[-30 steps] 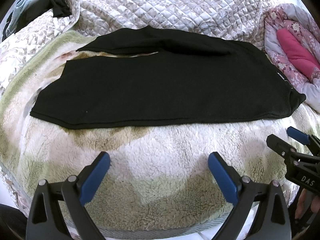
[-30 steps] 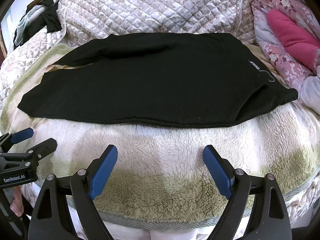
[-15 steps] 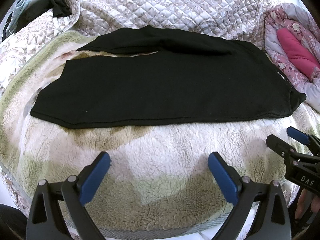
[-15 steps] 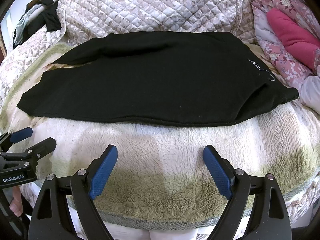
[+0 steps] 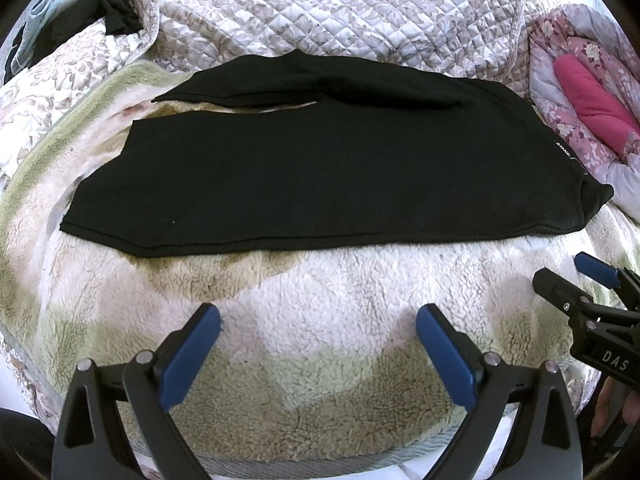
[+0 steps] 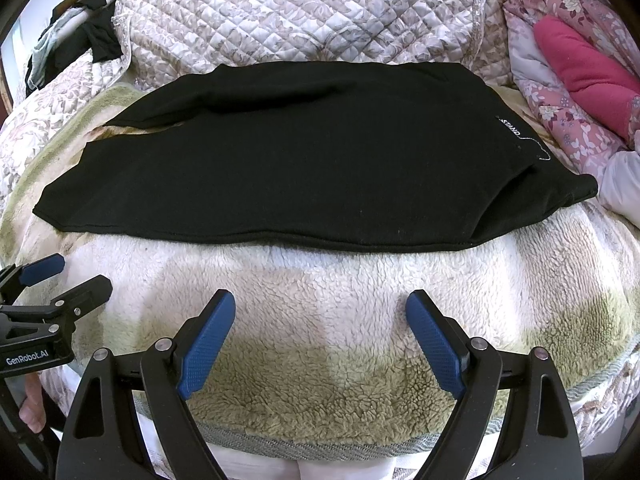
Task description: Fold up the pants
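- Your left gripper [image 5: 318,322], black-framed with blue pads, hangs with its jaws spread wide over the shaggy cream-and-green fleece blanket [image 5: 340,292], holding nothing.
- Your right gripper [image 6: 320,308] is spread just as wide over the same blanket, also empty, and it sits near the left one, to its right.
- The black knit pants [image 5: 320,172] lie flat across the blanket ahead of both grippers, well apart from the fingertips, with the leg ends to your left and the waist with a small white-lettered label [image 6: 509,128] to your right.
- A quilted floral bedspread [image 5: 340,12] rises behind the pants.
- A pink floral quilt [image 6: 568,92] with a bright pink lining bunches at the right.
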Motion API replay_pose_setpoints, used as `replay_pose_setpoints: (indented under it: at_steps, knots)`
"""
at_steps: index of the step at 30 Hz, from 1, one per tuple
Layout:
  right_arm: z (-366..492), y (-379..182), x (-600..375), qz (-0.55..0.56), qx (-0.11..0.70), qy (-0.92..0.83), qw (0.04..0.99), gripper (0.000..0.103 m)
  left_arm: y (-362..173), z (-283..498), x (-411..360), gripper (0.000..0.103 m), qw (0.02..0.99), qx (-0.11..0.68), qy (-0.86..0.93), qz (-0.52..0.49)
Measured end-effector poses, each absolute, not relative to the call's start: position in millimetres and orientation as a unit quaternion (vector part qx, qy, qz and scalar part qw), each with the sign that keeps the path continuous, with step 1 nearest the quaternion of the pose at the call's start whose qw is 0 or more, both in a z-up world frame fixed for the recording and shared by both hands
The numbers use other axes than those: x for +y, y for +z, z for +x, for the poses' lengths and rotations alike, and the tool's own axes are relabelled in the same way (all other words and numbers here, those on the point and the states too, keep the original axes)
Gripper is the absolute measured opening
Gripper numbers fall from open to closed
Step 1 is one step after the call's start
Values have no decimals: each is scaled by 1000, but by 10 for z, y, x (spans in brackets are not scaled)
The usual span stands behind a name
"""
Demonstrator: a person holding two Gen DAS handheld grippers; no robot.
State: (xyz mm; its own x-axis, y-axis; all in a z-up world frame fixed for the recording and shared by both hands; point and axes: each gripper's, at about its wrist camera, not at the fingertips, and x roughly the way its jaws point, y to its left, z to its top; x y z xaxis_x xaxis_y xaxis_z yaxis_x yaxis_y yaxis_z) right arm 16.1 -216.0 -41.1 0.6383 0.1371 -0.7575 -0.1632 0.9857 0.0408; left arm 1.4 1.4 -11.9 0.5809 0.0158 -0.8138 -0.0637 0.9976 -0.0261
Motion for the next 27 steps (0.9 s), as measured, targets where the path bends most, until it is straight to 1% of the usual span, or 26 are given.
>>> replay_pose_setpoints:
  at_steps: [27]
  knots:
    - [140,-487,-2165,-24,421,80,903,88,-152,-1,22,101,887,462,22,-16]
